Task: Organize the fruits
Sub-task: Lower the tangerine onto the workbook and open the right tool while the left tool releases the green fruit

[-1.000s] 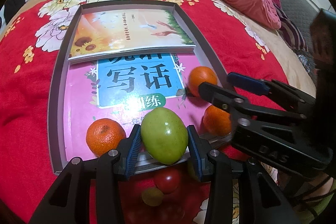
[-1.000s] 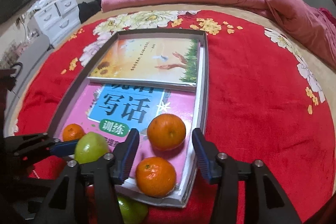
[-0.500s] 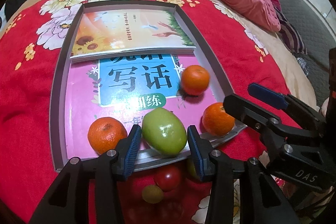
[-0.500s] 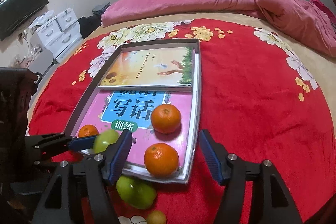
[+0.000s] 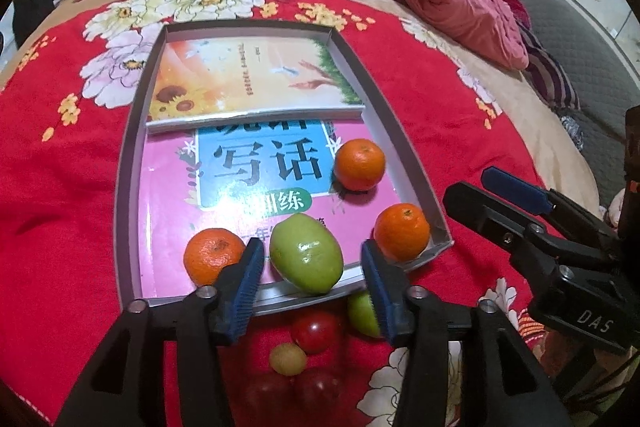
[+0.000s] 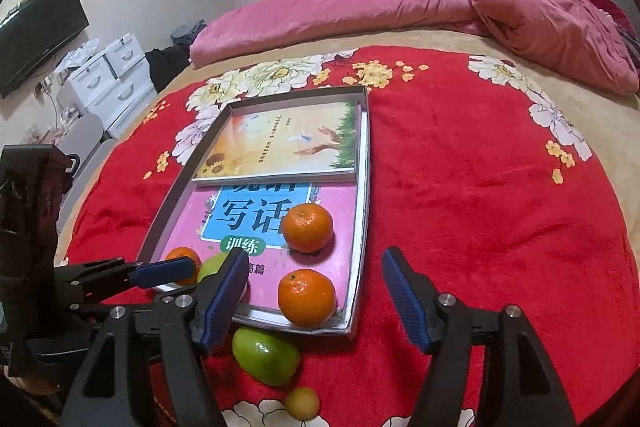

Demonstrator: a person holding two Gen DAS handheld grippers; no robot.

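"写话" and "训练" on the pink book (image 5: 248, 187); "DAS" on the right tongs (image 5: 486, 191).

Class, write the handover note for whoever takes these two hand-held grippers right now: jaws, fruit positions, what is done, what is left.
Left gripper: jaws opening, pads clear of the green fruit between them, which sits at the tray's near rim.
Right gripper: jaws opening, nothing held, above the tray's near right corner.
Done: three oranges in the tray on the pink book: left, near right, farther right.
Left: on the red blanket before the tray, a second green fruit, red fruits and a small yellow fruit.
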